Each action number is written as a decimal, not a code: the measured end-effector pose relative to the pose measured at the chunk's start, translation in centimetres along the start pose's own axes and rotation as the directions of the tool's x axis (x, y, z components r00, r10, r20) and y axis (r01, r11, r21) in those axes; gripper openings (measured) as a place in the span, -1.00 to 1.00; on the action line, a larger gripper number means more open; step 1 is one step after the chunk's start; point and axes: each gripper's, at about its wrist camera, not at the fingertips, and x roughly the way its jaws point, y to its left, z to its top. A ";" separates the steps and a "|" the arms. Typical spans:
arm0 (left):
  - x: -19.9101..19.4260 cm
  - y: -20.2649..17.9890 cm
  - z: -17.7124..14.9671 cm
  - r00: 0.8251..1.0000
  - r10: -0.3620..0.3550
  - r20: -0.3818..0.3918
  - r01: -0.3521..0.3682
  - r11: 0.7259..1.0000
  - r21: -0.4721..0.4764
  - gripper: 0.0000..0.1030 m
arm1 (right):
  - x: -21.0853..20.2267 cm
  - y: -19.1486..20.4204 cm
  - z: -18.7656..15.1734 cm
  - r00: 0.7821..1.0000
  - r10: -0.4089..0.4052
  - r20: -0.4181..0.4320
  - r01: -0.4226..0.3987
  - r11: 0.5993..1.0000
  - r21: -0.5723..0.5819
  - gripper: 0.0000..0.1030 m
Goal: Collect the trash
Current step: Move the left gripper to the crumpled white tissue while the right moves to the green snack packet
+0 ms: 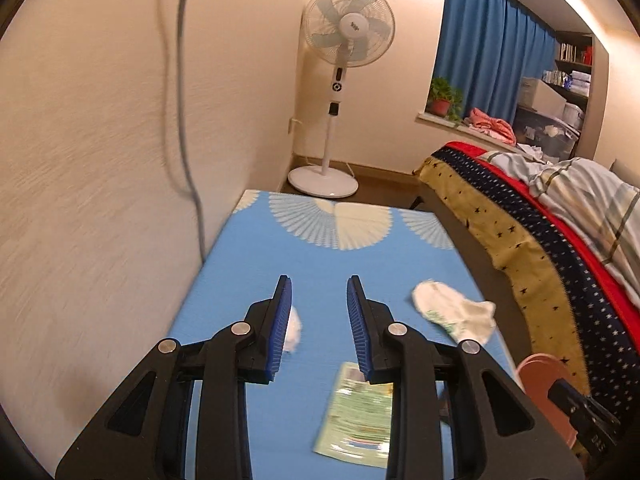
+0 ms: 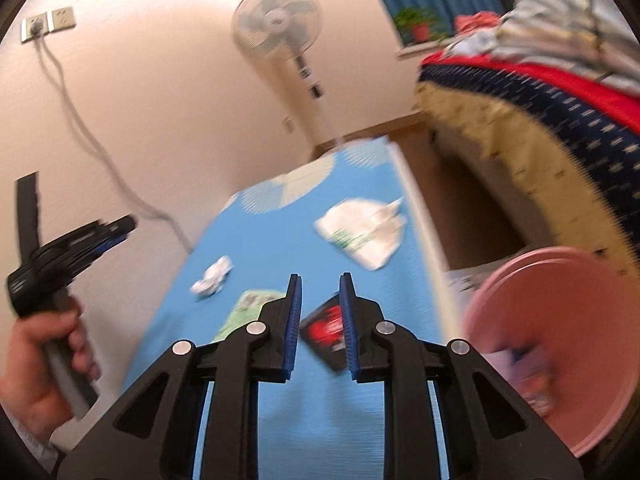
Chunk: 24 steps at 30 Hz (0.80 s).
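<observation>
The bed [image 1: 560, 240], with a star-print cover and a striped quilt, runs along the right side of the room. A blue mat [image 1: 320, 256] with pale fan patterns lies on the floor between the bed and the left wall. A white standing fan [image 1: 340, 80] stands beyond the far end of the mat, and blue curtains [image 1: 488, 48] hang over the window behind the bed.

A pink basin [image 2: 560, 340] sits at the near right edge of the mat, beside the bed; blurred coloured items lie inside it.

Trash on the mat:
- A crumpled white bag [image 2: 364, 232] with green print lies toward the mat's right edge.
- A green packet [image 1: 356, 412] lies flat at the near middle.
- A black-and-red wrapper [image 2: 326, 330] lies flat just right of the green packet.
- A small white paper wad [image 2: 212, 278] lies to the left.

The left gripper [image 1: 320, 324] hangs above the mat with its jaws parted and nothing between them; the paper wad shows behind its left finger. A hand [image 2: 36, 364] grips its handle.

The right gripper [image 2: 320, 324] points down at the black-and-red wrapper. Its jaws stand narrowly apart; the wrapper shows in the gap behind them, on the mat, with no pad pressing on it.
</observation>
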 end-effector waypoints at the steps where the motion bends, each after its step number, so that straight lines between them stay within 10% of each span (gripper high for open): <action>1: 0.7 0.8 -0.3 1.000 0.006 -0.008 -0.006 1.000 -0.008 -0.44 | 0.8 0.5 -0.4 0.999 0.028 -0.018 -0.028 1.000 0.002 -0.61; 24: 10.4 6.4 -5.4 0.984 0.036 -0.172 -0.065 0.984 -0.164 -0.18 | 12.4 3.8 -6.0 0.961 0.044 -0.273 -0.036 0.999 0.036 -0.27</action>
